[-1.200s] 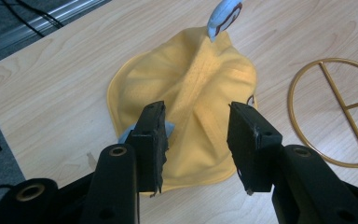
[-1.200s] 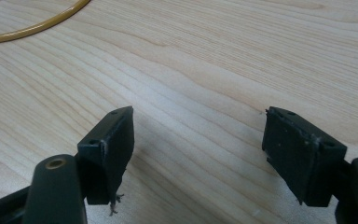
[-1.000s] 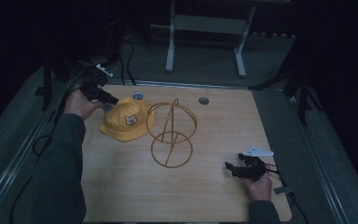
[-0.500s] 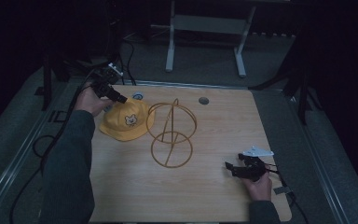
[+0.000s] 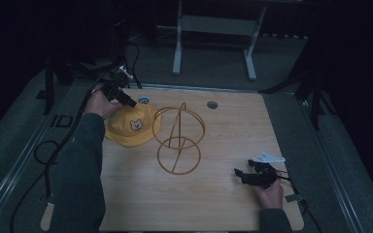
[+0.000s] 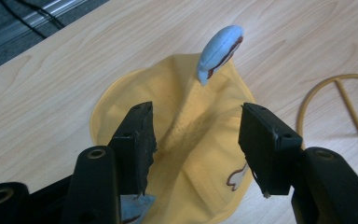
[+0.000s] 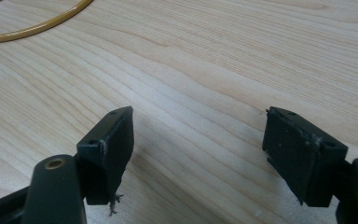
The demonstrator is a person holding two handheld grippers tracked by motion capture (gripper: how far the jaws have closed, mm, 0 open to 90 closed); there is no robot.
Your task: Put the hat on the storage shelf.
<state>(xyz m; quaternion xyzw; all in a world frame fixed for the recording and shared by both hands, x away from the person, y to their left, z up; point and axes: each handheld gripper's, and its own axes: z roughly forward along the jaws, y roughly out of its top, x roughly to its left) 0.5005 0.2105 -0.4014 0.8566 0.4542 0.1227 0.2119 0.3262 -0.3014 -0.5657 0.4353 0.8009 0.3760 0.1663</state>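
High view: left gripper (image 5: 126, 101) has slid right onto the yellow hat (image 5: 131, 127), jaws just spreading, released around its crown; right gripper (image 5: 243, 175) unmoved, released

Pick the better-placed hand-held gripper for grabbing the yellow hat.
Left. The left hand-held gripper hangs over the yellow hat, jaws just opened. The right hand-held gripper rests open beyond the wire stand.

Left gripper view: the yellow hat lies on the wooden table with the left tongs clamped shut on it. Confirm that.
Not quite. The yellow hat does lie on the wooden table, but the left tongs are open, not clamped; they have just been opening, the fabric loose between them. The left gripper view shows it.
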